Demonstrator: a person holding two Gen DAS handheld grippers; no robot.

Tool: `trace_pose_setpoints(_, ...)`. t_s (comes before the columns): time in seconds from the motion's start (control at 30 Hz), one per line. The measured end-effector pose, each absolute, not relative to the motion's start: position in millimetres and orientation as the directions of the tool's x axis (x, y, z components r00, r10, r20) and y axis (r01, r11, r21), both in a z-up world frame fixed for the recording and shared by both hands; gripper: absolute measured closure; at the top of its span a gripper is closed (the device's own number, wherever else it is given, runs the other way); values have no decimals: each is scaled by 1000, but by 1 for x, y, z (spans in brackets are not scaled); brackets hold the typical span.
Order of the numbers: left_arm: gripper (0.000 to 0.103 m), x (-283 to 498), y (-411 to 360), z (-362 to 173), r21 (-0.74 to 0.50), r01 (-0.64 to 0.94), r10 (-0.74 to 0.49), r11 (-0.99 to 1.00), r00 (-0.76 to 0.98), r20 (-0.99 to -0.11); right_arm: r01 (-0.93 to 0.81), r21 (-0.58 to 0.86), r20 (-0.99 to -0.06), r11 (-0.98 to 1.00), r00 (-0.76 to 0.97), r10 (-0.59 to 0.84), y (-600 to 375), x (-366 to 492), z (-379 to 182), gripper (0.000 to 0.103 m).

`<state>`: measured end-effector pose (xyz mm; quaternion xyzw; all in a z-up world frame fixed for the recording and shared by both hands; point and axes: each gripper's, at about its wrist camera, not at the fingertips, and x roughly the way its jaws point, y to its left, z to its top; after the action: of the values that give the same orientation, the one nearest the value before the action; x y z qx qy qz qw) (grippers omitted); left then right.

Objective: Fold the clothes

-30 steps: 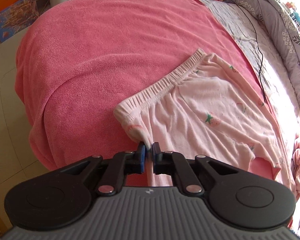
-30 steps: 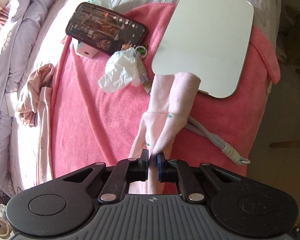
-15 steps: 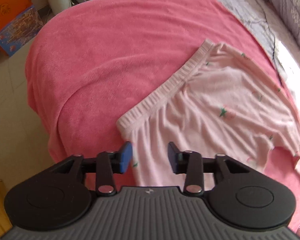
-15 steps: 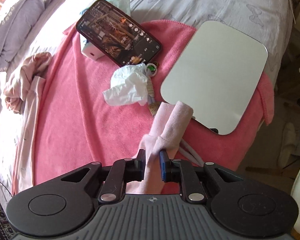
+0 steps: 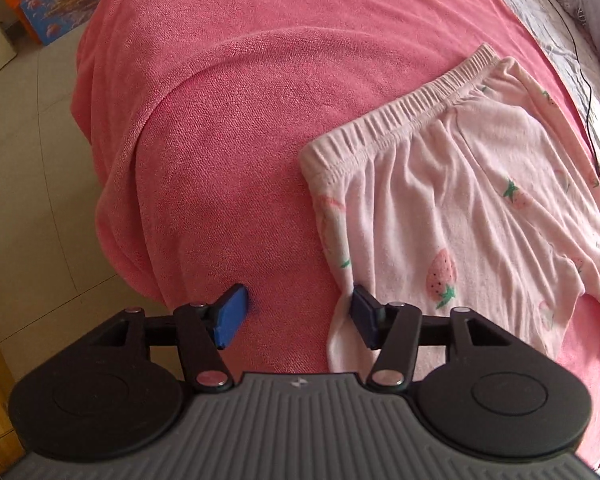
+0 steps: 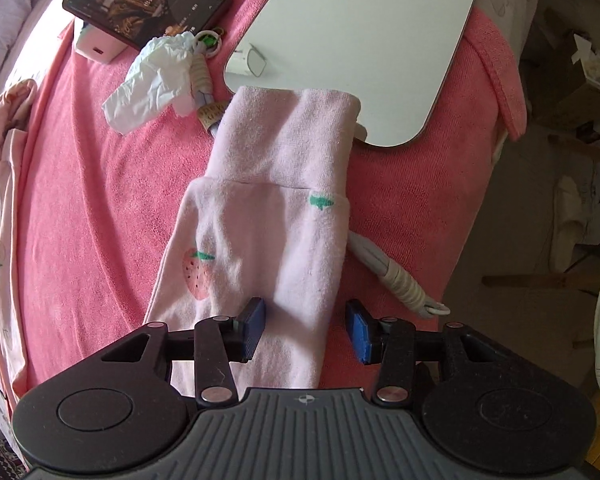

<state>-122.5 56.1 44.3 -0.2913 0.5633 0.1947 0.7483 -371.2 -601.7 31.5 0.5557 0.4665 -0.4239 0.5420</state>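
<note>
Pale pink strawberry-print trousers lie flat on a pink towel (image 5: 240, 128) over the bed. The waistband end (image 5: 460, 184) shows in the left wrist view. My left gripper (image 5: 296, 322) is open, its right pad touching the trousers' near edge. The leg cuff end (image 6: 276, 200) shows in the right wrist view, lying flat. My right gripper (image 6: 306, 330) is open, low over the leg, jaws astride the fabric and holding nothing.
Past the cuff lie a silver tablet (image 6: 360, 40), a phone (image 6: 148, 0) on a white charger, a crumpled tissue (image 6: 152, 80) and a coiled white cable (image 6: 396, 276). Another pink garment (image 6: 4, 132) lies at left. The bed edge drops to the floor (image 5: 28, 160).
Both grippers let go of the trousers and opened. The waistband corner and the leg dropped flat onto the towel. Both grippers moved lower and closer to the fabric.
</note>
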Motion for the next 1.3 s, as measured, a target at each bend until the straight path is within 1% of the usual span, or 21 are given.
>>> trace_pose_setpoints(0.03, 54, -126, 58, 46, -252, -623, -56, 741, 315, -947, 978, 208, -977, 23, 207, 58, -601, -371, 32, 57)
trace_pose_setpoints(0.07, 65, -130, 61, 48, -288, -625, -77, 725, 342, -937, 977, 210, -976, 24, 209, 56, -600, -371, 33, 57)
trace_pose_setpoints(0.1, 72, -134, 63, 50, -324, -626, -98, 709, 368, -925, 977, 212, -976, 24, 210, 55, -600, -372, 33, 57)
trace_pose_setpoints(0.13, 72, -136, 66, 52, -363, -623, -123, 693, 393, -911, 976, 217, -975, 22, 215, 55, -599, -372, 34, 57)
trace_pose_setpoints(0.17, 71, -135, 67, 51, -373, -622, -133, 689, 397, -908, 975, 222, -974, 20, 220, 54, -599, -373, 35, 57)
trace_pose_setpoints(0.2, 63, -134, 68, 51, -378, -622, -140, 686, 397, -907, 974, 226, -973, 15, 225, 53, -597, -374, 35, 57)
trace_pose_setpoints(0.23, 61, -132, 69, 49, -385, -626, -147, 678, 398, -906, 973, 230, -972, 10, 229, 52, -596, -375, 34, 57)
trace_pose_setpoints(0.3, 50, -127, 68, 47, -406, -638, -162, 655, 406, -899, 971, 241, -969, 0, 241, 51, -594, -376, 35, 56)
trace_pose_setpoints(0.37, 50, -124, 64, 50, -442, -626, -174, 642, 443, -880, 967, 255, -965, -9, 255, 54, -592, -377, 35, 56)
trace_pose_setpoints(0.4, 57, -123, 62, 52, -469, -610, -185, 638, 470, -863, 963, 269, -961, -20, 269, 57, -592, -378, 36, 56)
trace_pose_setpoints(0.43, 69, -122, 59, 53, -493, -596, -201, 634, 489, -849, 962, 272, -960, -26, 273, 60, -592, -378, 36, 56)
trace_pose_setpoints(0.47, 99, -120, 57, 53, -505, -586, -218, 633, 492, -843, 961, 274, -959, -31, 276, 62, -591, -377, 36, 59)
trace_pose_setpoints(0.5, 101, -117, 56, 53, -513, -579, -225, 633, 496, -839, 963, 269, -960, -29, 271, 66, -592, -377, 36, 68)
trace_pose_setpoints(0.53, 101, -117, 56, 56, -516, -575, -224, 635, 502, -835, 965, 261, -963, -27, 262, 70, -593, -377, 37, 72)
trace_pose_setpoints(0.6, 102, -118, 57, 64, -526, -571, -222, 631, 517, -827, 965, 259, -962, -37, 262, 82, -595, -378, 39, 96)
trace_pose_setpoints(0.83, 102, -119, 69, 94, -602, -580, -239, 549, 581, -778, 931, 349, -933, -106, 356, 57, -614, -378, 78, 96)
trace_pose_setpoints(0.93, 103, -111, 75, 105, -635, -582, -223, 508, 624, -749, 900, 406, -909, -157, 415, 28, -637, -378, 92, 96)
trace_pose_setpoints(1.0, 103, -101, 77, 110, -652, -574, -214, 496, 647, -732, 888, 428, -900, -168, 436, 17, -647, -371, 93, 96)
trace_pose_setpoints(1.1, 103, -81, 72, 113, -635, -544, -211, 548, 645, -734, 884, 442, -893, -150, 449, 14, -652, -353, 95, 96)
trace_pose_setpoints(1.2, 103, -72, 65, 109, -587, -530, -210, 612, 606, -767, 885, 445, -891, -136, 452, 29, -650, -343, 88, 96)
trace_pose_setpoints(1.3, 101, -77, 58, 98, -465, -557, -191, 688, 480, -857, 907, 404, -910, -115, 412, 50, -646, -340, 77, 96)
